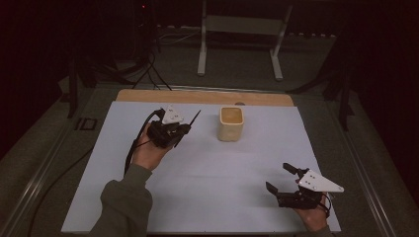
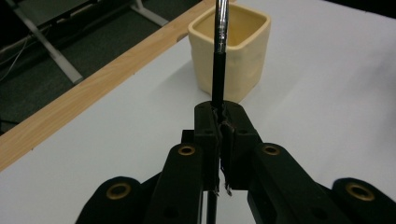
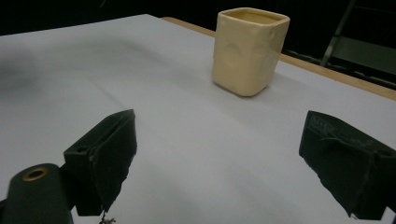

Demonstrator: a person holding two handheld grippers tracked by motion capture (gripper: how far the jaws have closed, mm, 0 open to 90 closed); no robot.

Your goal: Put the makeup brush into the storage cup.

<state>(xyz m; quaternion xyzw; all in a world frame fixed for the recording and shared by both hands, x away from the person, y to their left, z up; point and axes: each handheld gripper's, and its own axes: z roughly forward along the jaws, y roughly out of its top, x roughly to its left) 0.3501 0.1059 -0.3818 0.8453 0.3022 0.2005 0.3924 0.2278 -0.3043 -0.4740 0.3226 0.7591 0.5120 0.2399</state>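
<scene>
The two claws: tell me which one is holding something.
The left claw, near the cream cup: it is shut on a thin black brush. The right claw stands open and empty near the table's front edge.

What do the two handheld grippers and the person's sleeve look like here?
Both the left gripper and the right gripper are black with two jaws, brass-coloured rivets and a grey three-cornered plate on top. A black cable trails from the left one. The sleeve is dark olive green.

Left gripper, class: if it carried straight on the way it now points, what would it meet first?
Probably the cream cup: the left gripper, shut on a paintbrush, points at it, though depth is unclear.
</scene>
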